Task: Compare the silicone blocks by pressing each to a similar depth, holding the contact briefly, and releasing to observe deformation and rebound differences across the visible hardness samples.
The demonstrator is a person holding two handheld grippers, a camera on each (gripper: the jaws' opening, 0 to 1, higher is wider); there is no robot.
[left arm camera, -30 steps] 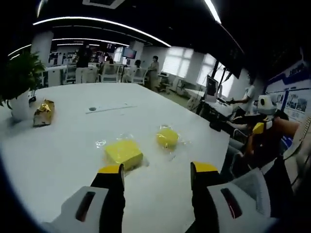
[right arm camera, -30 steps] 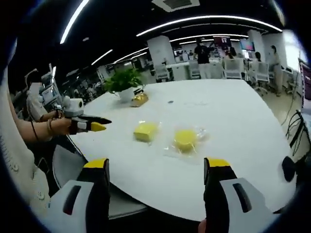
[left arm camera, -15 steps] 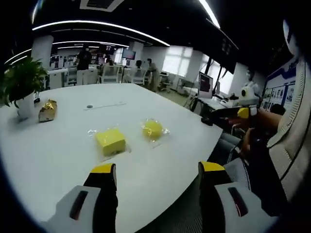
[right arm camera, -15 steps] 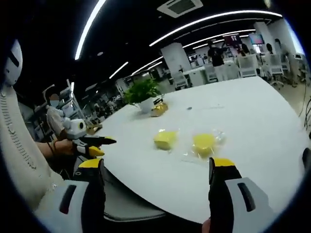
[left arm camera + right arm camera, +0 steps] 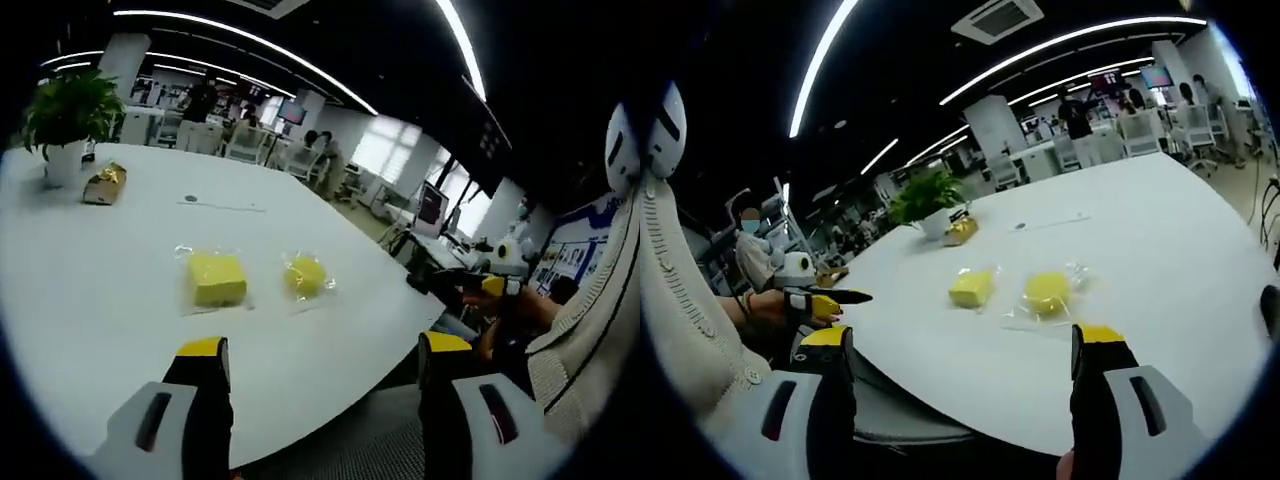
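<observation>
Holding both tools back off the edge of the white worktop, I had pulled away from the samples. In the left gripper view my left tool stood with its jaws wide and nothing between them; in the right gripper view my right tool was likewise spread wide and empty.

The square yellow block lay at about 11 o'clock from my left tool, in its clear wrapper, with the round yellow block just beside it toward 12 o'clock. Neither was touched by any tool. From the right tool the square block sat near 12 o'clock and the round one near 1 o'clock.

Against a second before, both blocks looked smaller and farther off, and the worktop edge had come between them and my jaws, so I judged a press-and-release cycle over, or not yet begun. The potted plant and the gold packet beside it lay where they had been, far at 10 o'clock. My left tool, seen from the right, hung off the worktop at 9 o'clock.
</observation>
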